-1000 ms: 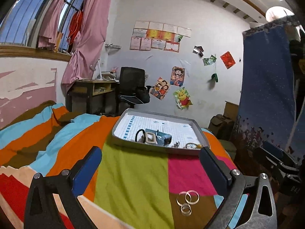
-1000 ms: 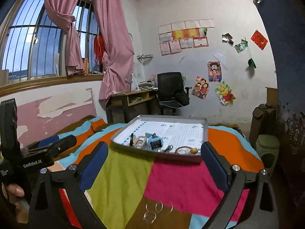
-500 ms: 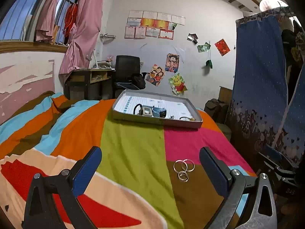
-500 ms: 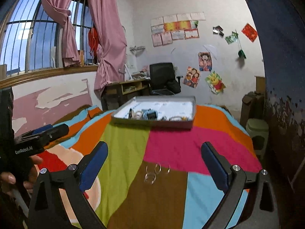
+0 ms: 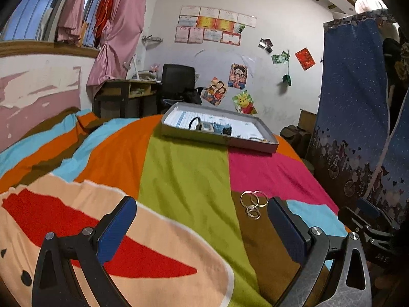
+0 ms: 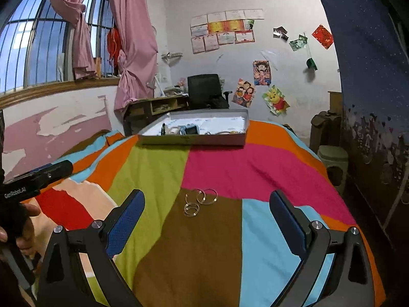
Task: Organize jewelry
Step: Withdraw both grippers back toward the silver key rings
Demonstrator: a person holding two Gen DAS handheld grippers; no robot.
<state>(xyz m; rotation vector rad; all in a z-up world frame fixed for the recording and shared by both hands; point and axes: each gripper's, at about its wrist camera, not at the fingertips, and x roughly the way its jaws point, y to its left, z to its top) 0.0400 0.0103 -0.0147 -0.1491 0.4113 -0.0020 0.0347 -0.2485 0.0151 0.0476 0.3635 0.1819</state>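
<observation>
- Step in hand, as judged: approach to the rings (image 6: pixel 199 202), loose on the bed (image 6: pixel 250 168), brown patch, near the pink.
- Tray (image 6: pixel 196 138) is seen well apart, far end of the bed; small items inside, prob. jewelry, too small to tell.
- Right gripper (image 6: pixel 205 220) is held low, fingers wide apart, nothing clamped; rings lie just ahead.
- Left gripper (image 5: pixel 202 226) is held likewise, fingers apart, empty.
- Next: a fine pinch on a thin ring is called for.

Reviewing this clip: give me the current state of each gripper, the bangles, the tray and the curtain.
left gripper: open, empty, above the bedspread.
right gripper: open, empty.
bangles: loose cluster lying on the bedspread, not in the tray.
tray: uncovered, holding several small items.
pink curtain: tied back.
</observation>
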